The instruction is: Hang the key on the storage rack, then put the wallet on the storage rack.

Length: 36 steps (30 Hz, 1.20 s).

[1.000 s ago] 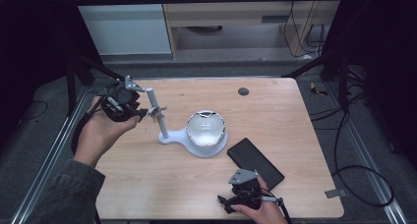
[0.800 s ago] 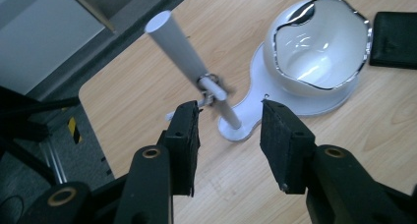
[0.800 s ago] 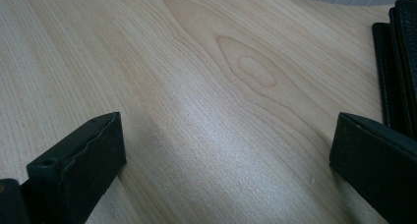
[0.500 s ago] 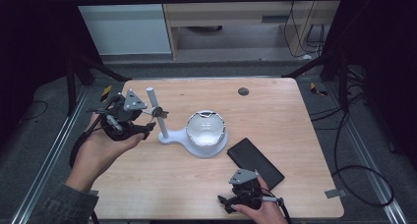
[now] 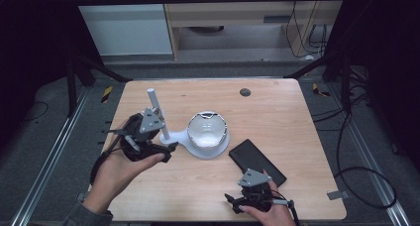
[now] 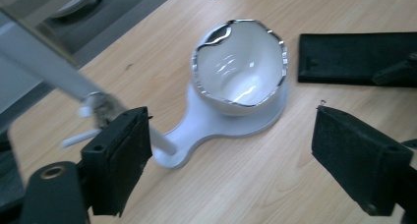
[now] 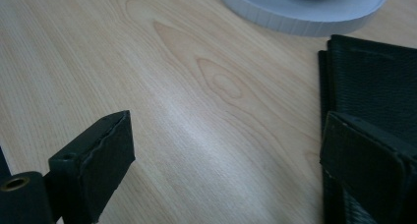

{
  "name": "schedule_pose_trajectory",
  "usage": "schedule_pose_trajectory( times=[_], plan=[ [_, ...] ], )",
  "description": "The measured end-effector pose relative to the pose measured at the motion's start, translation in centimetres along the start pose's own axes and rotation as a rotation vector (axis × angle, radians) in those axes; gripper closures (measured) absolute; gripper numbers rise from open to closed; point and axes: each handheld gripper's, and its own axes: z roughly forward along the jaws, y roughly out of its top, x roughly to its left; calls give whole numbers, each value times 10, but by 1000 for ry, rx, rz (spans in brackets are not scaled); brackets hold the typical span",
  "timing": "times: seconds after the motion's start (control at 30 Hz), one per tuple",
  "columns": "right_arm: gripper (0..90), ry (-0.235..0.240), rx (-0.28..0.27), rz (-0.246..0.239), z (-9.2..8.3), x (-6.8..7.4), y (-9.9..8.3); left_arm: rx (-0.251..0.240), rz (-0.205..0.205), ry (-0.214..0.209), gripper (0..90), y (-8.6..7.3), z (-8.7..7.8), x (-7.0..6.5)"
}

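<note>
Wooden desk (image 5: 277, 112), dark lab floor around. Left tool (image 5: 166, 149) jaws just spread, nothing between them; white post (image 5: 157, 114) of white stand (image 5: 198, 144) released, upright just beside. Bowl (image 5: 208, 129) sits on stand. Right tool (image 5: 236, 203) spread, idle beside black case (image 5: 257, 161). Post step looks finished.

Left of centre in the frame, your left gripper (image 5: 171, 145), its jaws just opened and empty, sits beside the white stand (image 5: 195, 145) bearing a bowl (image 5: 207, 130); your right gripper (image 5: 229, 202) rests at the bottom, near the black case (image 5: 256, 161).
</note>
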Motion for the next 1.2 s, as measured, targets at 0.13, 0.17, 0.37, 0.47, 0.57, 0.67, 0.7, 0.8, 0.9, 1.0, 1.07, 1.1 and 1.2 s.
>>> schedule_pose_trajectory(
  times=[0.13,0.17,0.37,0.47,0.57,0.67,0.7,0.8,0.9,1.0,1.07,1.1,1.2],
  plan=[
    [58,-2,-21,0,-9,-5,-2,-38,6,-74,119,-7,15,-17],
    [55,-9,-29,-6,-14,-9,-3,-43,4,-90,110,-9,20,-22],
    [58,-35,-61,14,-28,-22,-7,-65,-2,-168,102,-24,58,-47],
    [60,-50,-66,20,-32,-27,-9,-74,-1,-189,102,-27,70,-55],
    [60,-58,-67,29,-33,-30,-10,-91,4,-202,102,-29,75,-60],
    [61,-78,-65,33,-36,-35,-12,-128,-5,-243,102,-31,84,-70],
    [61,-78,-65,33,-36,-35,-12,-128,-5,-243,102,-31,84,-70],
    [61,-104,-60,52,-41,-43,-16,-162,-12,-272,107,-35,98,-84],
    [62,-120,-60,70,-46,-51,-20,-163,-2,-301,107,-37,110,-94],
    [65,-134,-60,82,-49,-56,-22,-172,-1,-313,107,-37,117,-100],
    [74,-143,-52,97,-51,-59,-25,-174,-3,-331,107,-39,125,-104],
    [80,-152,-50,95,-52,-61,-26,-167,-4,-336,107,-39,129,-105],
    [87,-165,-47,111,-54,-65,-29,-142,0,-354,108,-42,141,-110]
  ],
)
